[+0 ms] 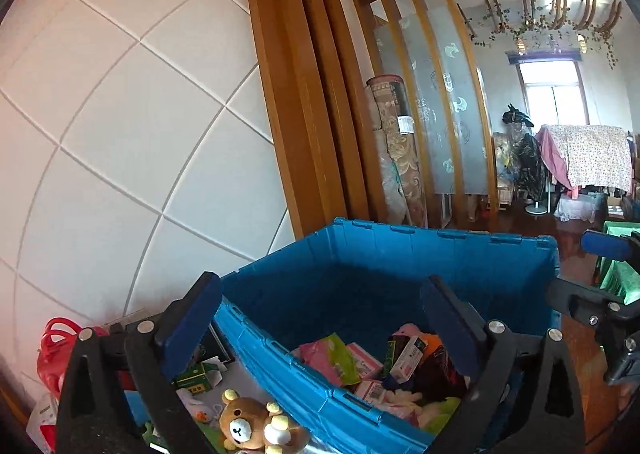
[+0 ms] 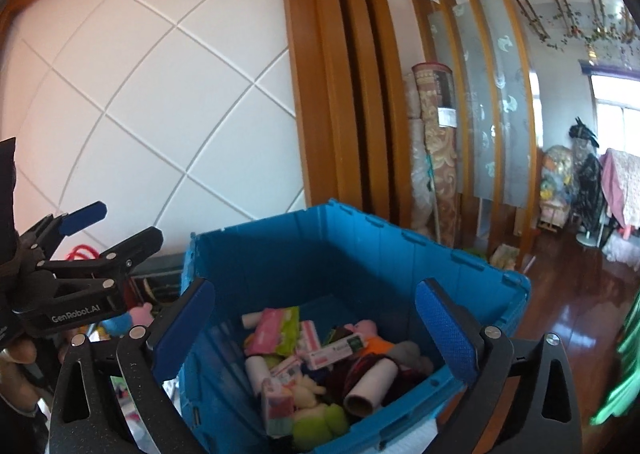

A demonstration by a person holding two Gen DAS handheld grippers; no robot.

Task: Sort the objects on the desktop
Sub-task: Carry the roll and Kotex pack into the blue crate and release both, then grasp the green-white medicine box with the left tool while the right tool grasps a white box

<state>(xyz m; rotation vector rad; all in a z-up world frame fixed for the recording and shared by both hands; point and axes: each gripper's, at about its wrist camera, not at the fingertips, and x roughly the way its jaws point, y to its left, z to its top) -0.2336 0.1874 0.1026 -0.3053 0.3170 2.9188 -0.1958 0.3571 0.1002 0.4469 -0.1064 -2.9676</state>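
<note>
Left wrist view: the left gripper (image 1: 320,318) is spread wide and empty, straddling the near rim of the blue bin (image 1: 400,250); a teddy (image 1: 256,428) lies outside, just beside that wall. Packets fill only the bin's floor.

Right wrist view: the right gripper (image 2: 316,330), also wide and empty, hangs over the bin (image 2: 360,250), open above. The left gripper (image 2: 116,226) reads "GenRobot.AI".
</note>
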